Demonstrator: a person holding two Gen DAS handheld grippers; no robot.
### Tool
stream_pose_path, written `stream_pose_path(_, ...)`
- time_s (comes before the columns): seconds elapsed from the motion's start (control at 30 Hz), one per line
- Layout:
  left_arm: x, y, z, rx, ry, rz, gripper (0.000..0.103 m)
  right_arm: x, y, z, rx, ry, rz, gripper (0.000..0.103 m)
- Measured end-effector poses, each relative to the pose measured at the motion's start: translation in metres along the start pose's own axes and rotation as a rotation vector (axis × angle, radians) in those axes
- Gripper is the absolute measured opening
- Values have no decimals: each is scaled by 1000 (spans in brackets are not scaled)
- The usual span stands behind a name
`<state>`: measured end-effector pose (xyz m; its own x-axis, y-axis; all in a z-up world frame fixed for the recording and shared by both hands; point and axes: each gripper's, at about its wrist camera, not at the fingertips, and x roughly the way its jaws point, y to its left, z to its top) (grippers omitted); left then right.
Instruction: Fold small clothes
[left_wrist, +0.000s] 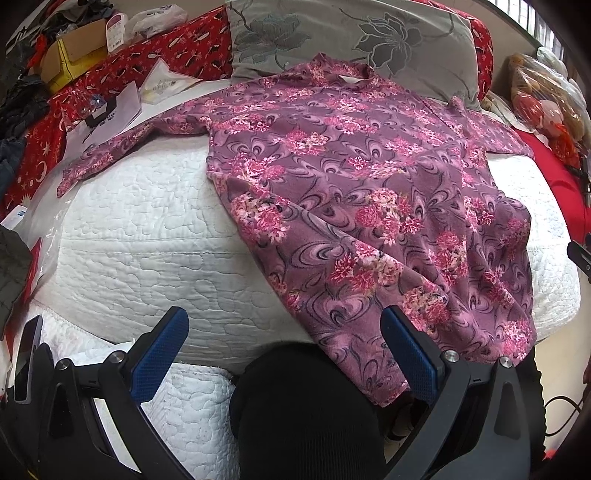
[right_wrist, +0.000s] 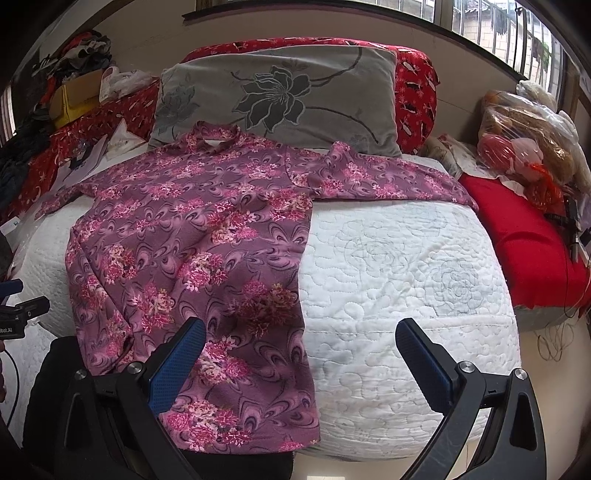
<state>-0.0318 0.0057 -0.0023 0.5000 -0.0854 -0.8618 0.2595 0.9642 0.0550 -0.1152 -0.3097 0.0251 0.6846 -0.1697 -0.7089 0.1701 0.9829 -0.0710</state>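
The purple flowered shirt (left_wrist: 354, 192) lay spread flat on the white quilt (left_wrist: 140, 229) of the bed, collar toward the grey pillow (right_wrist: 280, 96), both long sleeves stretched out sideways, and its hem hanging a little over the near edge of the bed. The body showed soft ridges running down its length, so it was not fully smooth. No fold looked to have been made yet, and the step in hand seemed to be the first one: bringing a sleeve and side panel in over the middle.

The left hand-held gripper (left_wrist: 284, 350) hung just over the hem with its jaws wide apart and nothing between them; the right hand-held gripper (right_wrist: 301, 363) was likewise wide and empty, straddling the shirt's right edge and bare quilt.

To do it well, each gripper probably needed to pinch only the shirt's cloth, not the quilt under it, one at the shoulder and one at the hem on the same side, then carry both across together so the fold line ran straight. Flattening the ridges first would likely keep the fold from bunching, and the overhanging hem could slide off if tugged toward the edge
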Motion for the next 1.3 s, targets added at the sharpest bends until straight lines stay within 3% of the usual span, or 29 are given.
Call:
stream_pose_path(0.3,10,4,6,-2,23,2,103,12,-3,-2,17,30,6,102)
stream_pose_path(0.4,16,16,11,-44,43,-3,103,17,-7,-5,26,47,7,102)
stream_pose_path(0.6,47,35,16,-148,189,-90,103,38,-19,-18,66,130,26,102)
stream_pose_path(0.87,97,4,18,-159,400,-247,103,86,-27,-52,126,334,95,93)
stream_pose_path(0.93,102,-5,16,-157,425,-288,87,94,-24,-59,126,379,121,85)
stream_pose_path(1.0,104,-15,15,-133,450,-328,34,97,-19,-67,121,400,155,77)
stream_pose_path(1.03,103,-18,14,-119,450,-326,25,95,-19,-69,124,392,176,65)
stream_pose_path(1.1,96,-16,15,-119,429,-332,6,91,-21,-69,144,383,213,31)
stream_pose_path(1.13,91,-11,15,-140,423,-360,6,89,-23,-69,153,380,237,6)
stream_pose_path(1.3,58,24,11,-265,373,-477,5,39,-46,-59,223,222,374,3)
